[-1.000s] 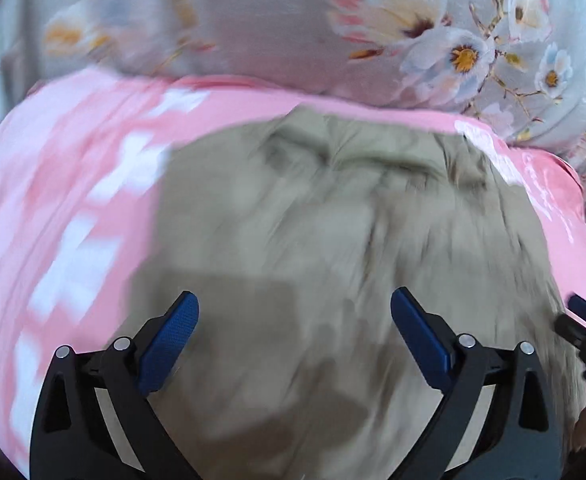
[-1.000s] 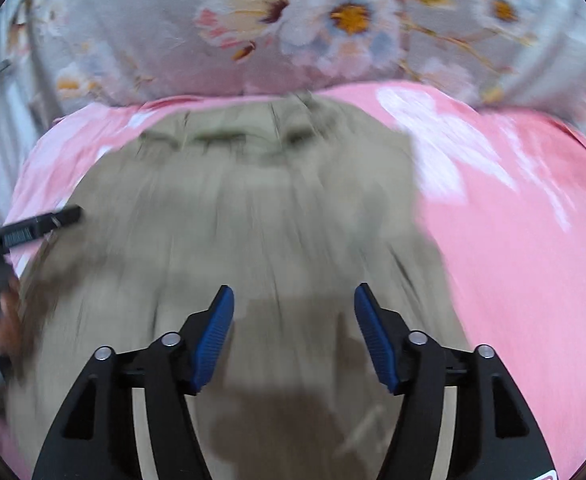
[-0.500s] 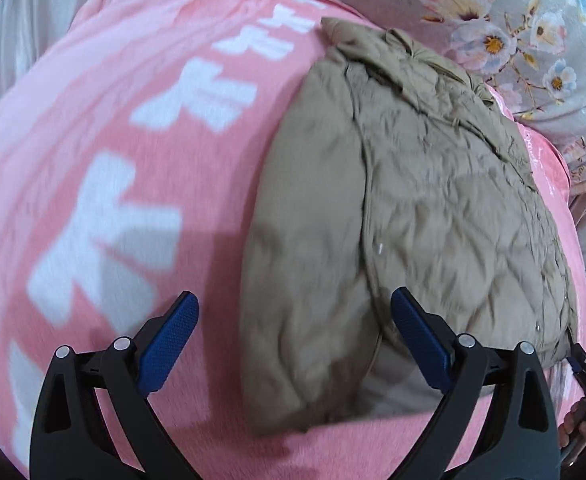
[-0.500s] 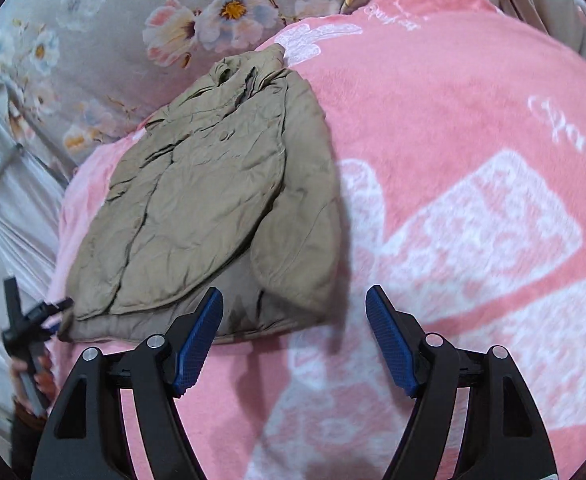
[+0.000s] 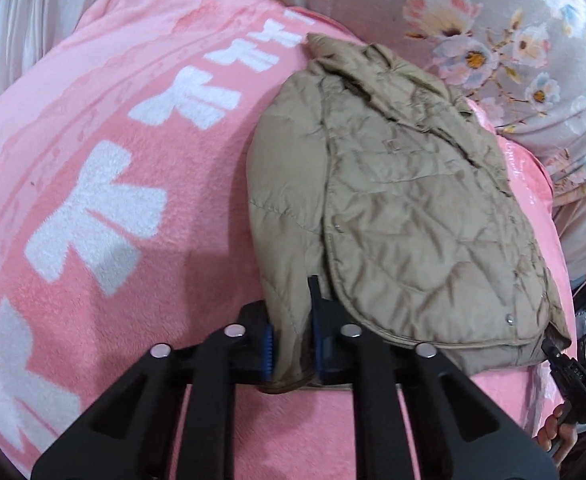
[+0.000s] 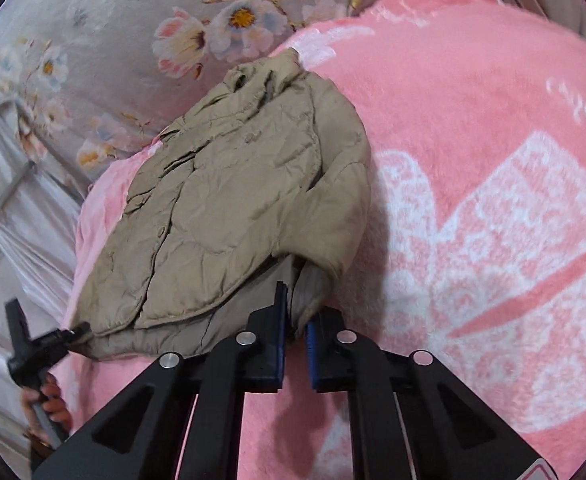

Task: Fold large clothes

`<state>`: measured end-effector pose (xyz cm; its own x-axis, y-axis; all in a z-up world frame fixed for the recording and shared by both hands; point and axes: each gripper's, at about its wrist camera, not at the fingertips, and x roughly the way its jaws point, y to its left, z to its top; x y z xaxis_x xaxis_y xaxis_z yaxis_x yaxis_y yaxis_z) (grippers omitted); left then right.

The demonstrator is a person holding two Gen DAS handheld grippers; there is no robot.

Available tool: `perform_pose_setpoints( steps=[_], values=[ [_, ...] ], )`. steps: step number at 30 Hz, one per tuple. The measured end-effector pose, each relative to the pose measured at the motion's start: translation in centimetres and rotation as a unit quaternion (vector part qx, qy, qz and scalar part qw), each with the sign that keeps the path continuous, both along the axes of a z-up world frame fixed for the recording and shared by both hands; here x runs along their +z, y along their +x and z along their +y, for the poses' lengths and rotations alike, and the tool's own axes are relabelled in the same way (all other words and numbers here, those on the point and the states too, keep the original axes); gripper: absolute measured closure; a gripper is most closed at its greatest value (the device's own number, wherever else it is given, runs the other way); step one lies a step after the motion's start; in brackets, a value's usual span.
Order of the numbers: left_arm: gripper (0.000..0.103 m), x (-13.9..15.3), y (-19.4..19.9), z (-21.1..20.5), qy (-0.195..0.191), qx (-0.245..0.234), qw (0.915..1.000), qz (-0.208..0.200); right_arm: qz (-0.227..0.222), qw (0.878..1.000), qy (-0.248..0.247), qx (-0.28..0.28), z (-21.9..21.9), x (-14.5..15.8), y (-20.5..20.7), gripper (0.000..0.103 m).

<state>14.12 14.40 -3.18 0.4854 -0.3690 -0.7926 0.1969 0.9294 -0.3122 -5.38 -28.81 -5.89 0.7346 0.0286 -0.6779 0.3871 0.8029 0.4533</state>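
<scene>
Jacket [image 5: 405, 208] lies flat on the pink blanket [image 5: 133, 208], nothing folded yet. Left gripper [image 5: 291, 340] and right gripper [image 6: 295, 330] have just closed, fingers clamped on the near sleeve cuffs; every fold remains.

Jacket [image 5: 405, 200]: khaki-tan, quilted diamond stitching. Blanket [image 5: 113, 128] under it: pink fleece with white block figures; in right wrist view, a large white motif. Sheet [image 6: 105, 40] beyond: grey, with pink, white and pale blue flowers, yellow centres. Hand-held gripper pads [image 5: 268, 346]: blue on black frames.
</scene>
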Motion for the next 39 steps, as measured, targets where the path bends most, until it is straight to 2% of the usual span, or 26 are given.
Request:
perform_pose_setpoints(
  steps=[4, 7, 10, 14, 17, 20, 23, 28, 35, 39],
  values=[
    [0.097, 2.1, -1.4, 0.4, -0.006, -0.005, 0.9997, -0.022, -0.025, 0.999, -0.025, 0.003, 0.7, 2.3, -2.2, 0.097],
    [0.098, 4.3, -3.4, 2.1, -0.032, -0.009, 0.9988, -0.035, -0.049, 0.998, -0.042, 0.007, 1.2, 4.4, -4.9, 0.097],
    [0.098, 7.1, -6.6, 4.4, -0.056, -0.009, 0.9968, -0.056, -0.094, 0.993, -0.062, 0.024, 2.6, 7.5, -8.8, 0.097],
    [0.098, 12.4, -11.8, 7.8, -0.088, -0.003, 0.9908, -0.103, -0.172, 0.976, -0.122, 0.050, 5.6, 13.8, -14.5, 0.098],
    [0.098, 16.6, -14.2, 9.6, -0.105, 0.002, 0.9832, -0.149, -0.225, 0.964, -0.134, 0.039, 5.9, 18.0, -16.7, 0.098],
    [0.097, 20.2, -14.5, 9.5, -0.107, 0.001, 0.9750, -0.195, -0.259, 0.956, -0.132, 0.030, 5.3, 20.6, -16.3, 0.098],
    [0.097, 21.7, -12.7, 7.4, -0.077, -0.003, 0.9731, -0.217, -0.254, 0.955, -0.150, 0.022, 4.5, 21.3, -13.0, 0.098],
    [0.096, 20.3, -5.8, 3.1, -0.010, 0.016, 0.9765, -0.215, -0.222, 0.967, -0.128, 0.001, 0.8, 20.0, -4.9, 0.098],
    [0.096, 14.1, 5.1, -2.4, 0.112, 0.048, 0.9761, -0.180, -0.153, 0.982, -0.108, -0.021, -2.5, 16.0, 7.0, 0.098],
    [0.096, 9.8, 9.2, -3.9, 0.142, 0.051, 0.9786, -0.140, -0.110, 0.988, -0.104, -0.027, -3.0, 12.8, 11.3, 0.098]
  ],
)
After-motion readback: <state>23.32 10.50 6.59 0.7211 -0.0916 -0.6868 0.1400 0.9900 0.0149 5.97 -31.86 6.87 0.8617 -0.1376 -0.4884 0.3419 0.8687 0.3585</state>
